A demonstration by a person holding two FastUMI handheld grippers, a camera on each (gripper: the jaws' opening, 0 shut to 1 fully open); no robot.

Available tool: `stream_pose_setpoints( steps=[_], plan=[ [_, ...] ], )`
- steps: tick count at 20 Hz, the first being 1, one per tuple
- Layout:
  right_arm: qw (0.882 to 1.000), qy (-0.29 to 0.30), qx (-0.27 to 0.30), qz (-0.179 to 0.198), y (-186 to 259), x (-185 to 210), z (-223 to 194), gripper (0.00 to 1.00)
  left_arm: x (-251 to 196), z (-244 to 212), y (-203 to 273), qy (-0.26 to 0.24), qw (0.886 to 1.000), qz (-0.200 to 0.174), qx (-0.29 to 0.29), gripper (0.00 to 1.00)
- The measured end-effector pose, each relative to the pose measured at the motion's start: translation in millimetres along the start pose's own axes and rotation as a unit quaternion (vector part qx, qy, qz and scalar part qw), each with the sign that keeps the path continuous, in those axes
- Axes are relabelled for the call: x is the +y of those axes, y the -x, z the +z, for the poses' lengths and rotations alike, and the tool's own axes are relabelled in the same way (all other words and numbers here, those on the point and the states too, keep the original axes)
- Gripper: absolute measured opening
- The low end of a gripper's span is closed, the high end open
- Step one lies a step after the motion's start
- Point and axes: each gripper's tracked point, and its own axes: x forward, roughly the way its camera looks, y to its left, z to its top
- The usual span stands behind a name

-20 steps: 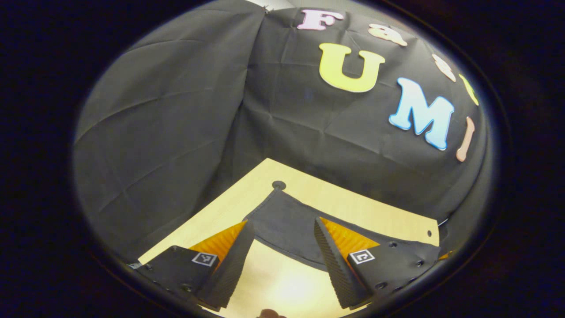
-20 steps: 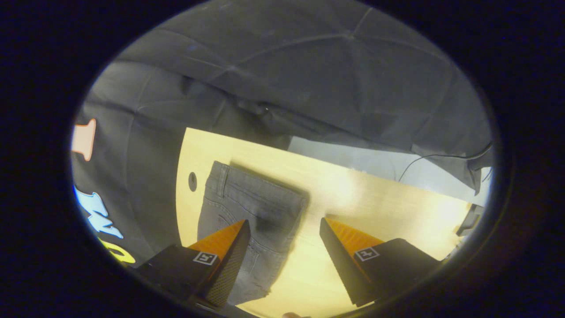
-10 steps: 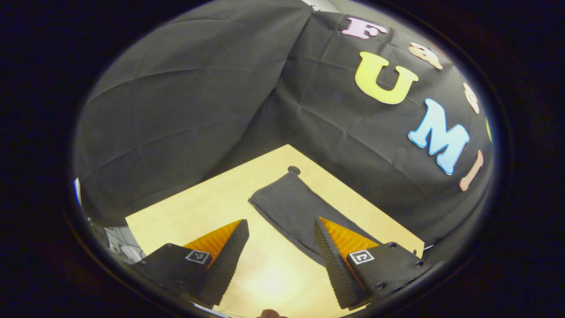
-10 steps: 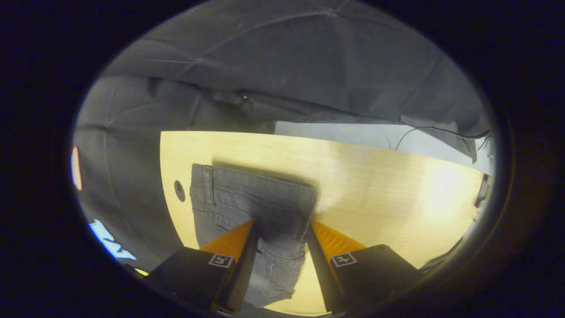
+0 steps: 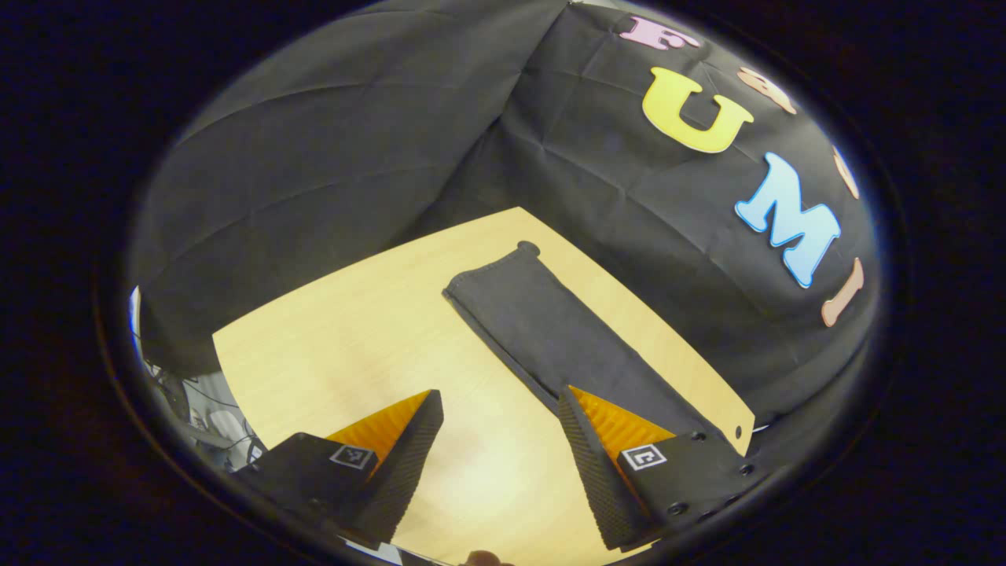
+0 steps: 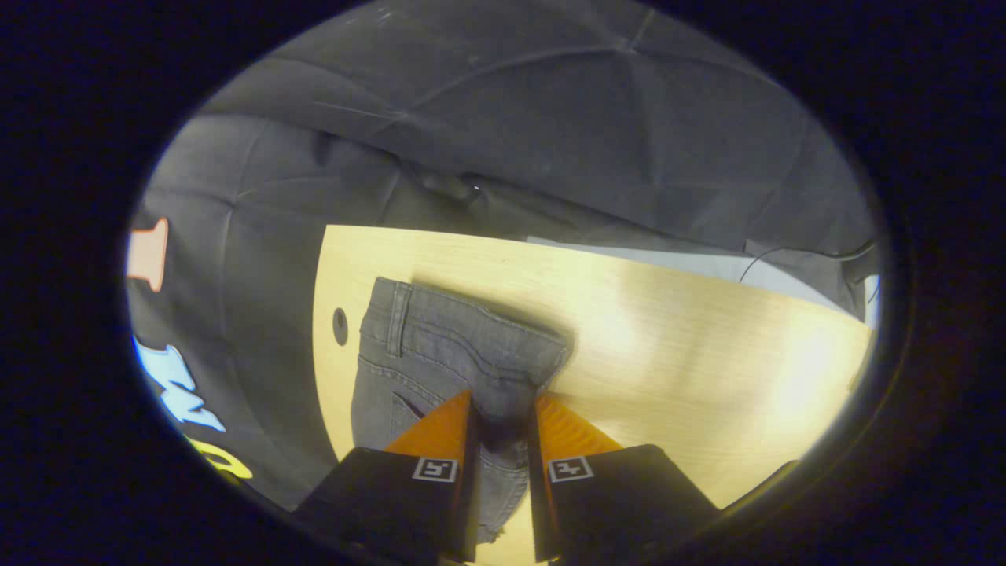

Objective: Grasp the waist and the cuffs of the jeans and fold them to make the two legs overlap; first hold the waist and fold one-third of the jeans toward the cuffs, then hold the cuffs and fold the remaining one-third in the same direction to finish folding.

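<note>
The table (image 5: 330,354) is pale wood with a rounded corner, and black cloth (image 5: 330,157) hangs behind it on 2 sides. A small dark hole (image 6: 340,325) sits in the tabletop just beside the waistband corner in the right gripper view; in the left gripper view a similar dark spot (image 5: 528,247) touches the far end of the trouser leg. A second, tiny hole (image 5: 739,429) shows near the table's right edge. Beyond the table's left edge, cables and light clutter (image 5: 204,417) are visible, too blurred to tell apart. In the right gripper view a pale strip of floor or panel (image 6: 707,267) with a thin cable (image 6: 778,255) lies past the far edge. Nothing stands between either tool and the cloth.

The jeans (image 6: 440,354) are dark grey denim, lying flat on the table near its wall-side edge. The waist end shows a stitched waistband, a belt loop and a pocket seam, and the cloth bunches slightly at the corner nearest the fingers. In the left gripper view the leg (image 5: 550,330) runs as a long, smooth, narrow strip toward the far corner, ending in a straight hem.

The right gripper (image 6: 503,428) has its 2 fingers drawn narrow with denim from the waist end pinched between them. The left gripper (image 5: 499,428) hangs above bare table with its fingers spread wide, holding nothing; its right finger (image 5: 585,464) overlaps the leg's near edge in the picture, though contact cannot be told.
</note>
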Motion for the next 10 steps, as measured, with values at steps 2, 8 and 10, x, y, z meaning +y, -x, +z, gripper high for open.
stream_pose_setpoints(
  steps=[2,8,10],
  plan=[
    [0.996,0.079,-0.025,-0.026,13,-4,8,0.21,2,2,-1,0.003,1.0,-0.002,-0.002,0.99],
    [0.934,0.275,-0.194,-0.123,76,35,68,0.2,19,-6,-4,0.029,0.999,-0.014,0.003,0.94],
    [0.894,0.34,-0.248,-0.158,100,64,62,0.2,28,-13,-4,0.037,0.999,-0.016,0.005,0.94]
  ],
)
